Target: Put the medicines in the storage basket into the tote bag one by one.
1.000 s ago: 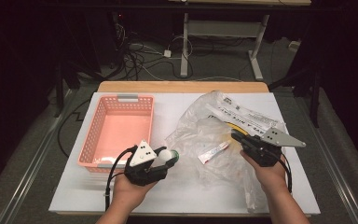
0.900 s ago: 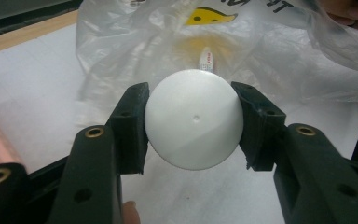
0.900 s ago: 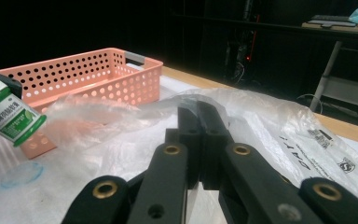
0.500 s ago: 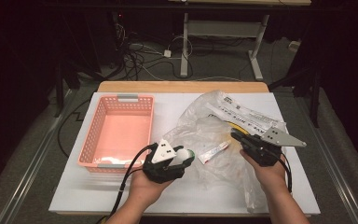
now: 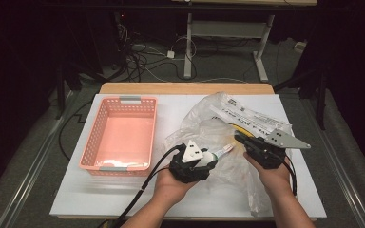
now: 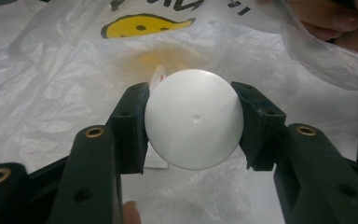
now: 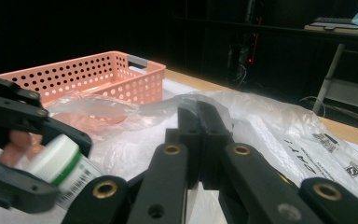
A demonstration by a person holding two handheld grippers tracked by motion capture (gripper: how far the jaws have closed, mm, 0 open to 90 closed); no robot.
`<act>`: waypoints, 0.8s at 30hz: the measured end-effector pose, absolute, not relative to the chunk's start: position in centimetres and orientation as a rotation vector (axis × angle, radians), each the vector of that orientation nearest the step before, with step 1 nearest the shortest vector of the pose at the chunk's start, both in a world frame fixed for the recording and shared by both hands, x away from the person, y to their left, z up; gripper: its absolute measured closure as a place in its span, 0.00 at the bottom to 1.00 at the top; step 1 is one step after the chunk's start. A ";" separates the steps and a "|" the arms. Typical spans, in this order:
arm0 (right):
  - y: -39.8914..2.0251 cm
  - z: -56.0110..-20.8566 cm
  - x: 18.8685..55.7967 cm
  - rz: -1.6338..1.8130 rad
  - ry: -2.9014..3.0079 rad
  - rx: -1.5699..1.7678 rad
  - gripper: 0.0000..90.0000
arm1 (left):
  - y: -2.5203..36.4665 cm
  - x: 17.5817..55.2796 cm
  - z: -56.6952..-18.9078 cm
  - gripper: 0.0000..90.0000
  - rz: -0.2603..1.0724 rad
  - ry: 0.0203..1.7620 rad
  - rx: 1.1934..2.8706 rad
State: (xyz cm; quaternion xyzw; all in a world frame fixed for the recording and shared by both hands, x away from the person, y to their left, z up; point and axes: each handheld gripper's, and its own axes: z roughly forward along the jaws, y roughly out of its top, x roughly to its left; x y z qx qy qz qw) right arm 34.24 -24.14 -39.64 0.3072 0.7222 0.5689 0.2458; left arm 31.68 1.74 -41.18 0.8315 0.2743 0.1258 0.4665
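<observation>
Left gripper [image 5: 212,156]: jaws clamped on the white cap of a tube [image 6: 193,119], pointing toward 2 o'clock over the clear plastic bag [image 5: 228,124]. Right gripper [image 7: 199,116]: jaws together, apparently pinching bag film. Pink basket [image 5: 121,133] lies at 9 o'clock.

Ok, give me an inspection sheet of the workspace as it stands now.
Surface: white table top over a wooden edge.
Job's things: white tube with a round white cap; clear plastic bag, crumpled; pink basket, looks empty.
Clutter: nothing seen.
Grippers: left gripper shut on the tube's cap end; right gripper pinching the bag's film.
Cables: black cable trailing from the left gripper; loose cables on the floor.
Surroundings: dark room, desk legs behind.
</observation>
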 end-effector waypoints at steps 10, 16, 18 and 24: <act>-24.0 -39.7 34.3 1.551 1.972 0.833 1.00 | -0.9 33.1 -42.4 0.54 0.305 0.667 2.050; -24.2 -39.4 34.4 1.563 1.958 0.834 1.00 | -2.6 33.7 -43.3 0.54 0.301 0.657 2.065; -24.3 -39.4 34.4 1.564 1.953 0.827 1.00 | -3.2 33.9 -43.6 0.54 0.297 0.654 2.068; -24.5 -39.2 34.5 1.573 1.945 0.836 1.00 | -4.8 34.5 -44.6 0.54 0.300 0.659 2.081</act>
